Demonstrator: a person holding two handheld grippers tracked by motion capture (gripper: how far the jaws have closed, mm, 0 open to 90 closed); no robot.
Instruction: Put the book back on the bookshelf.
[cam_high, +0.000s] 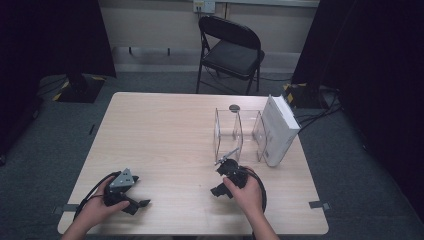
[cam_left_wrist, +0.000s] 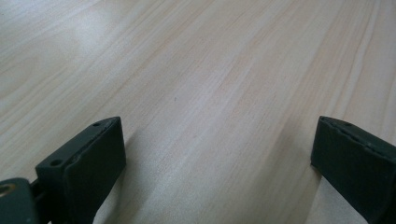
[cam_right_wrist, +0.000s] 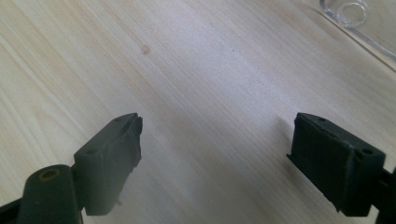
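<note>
Hovering low, the right gripper (cam_high: 223, 180) has its jaws spread and empty; the clear acrylic rack (cam_high: 239, 134) lies at about twelve o'clock, probably nearest this hand.

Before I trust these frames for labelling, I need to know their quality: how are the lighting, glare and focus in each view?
High view: dim and soft, with dark curtains at both sides; the clear acrylic holder is faint against the table. Left gripper view: sharp wood grain, pale glare at upper left, shadows beside both jaws. Right gripper view: even light, jaws slightly soft, the holder's edge is blurred.
</note>
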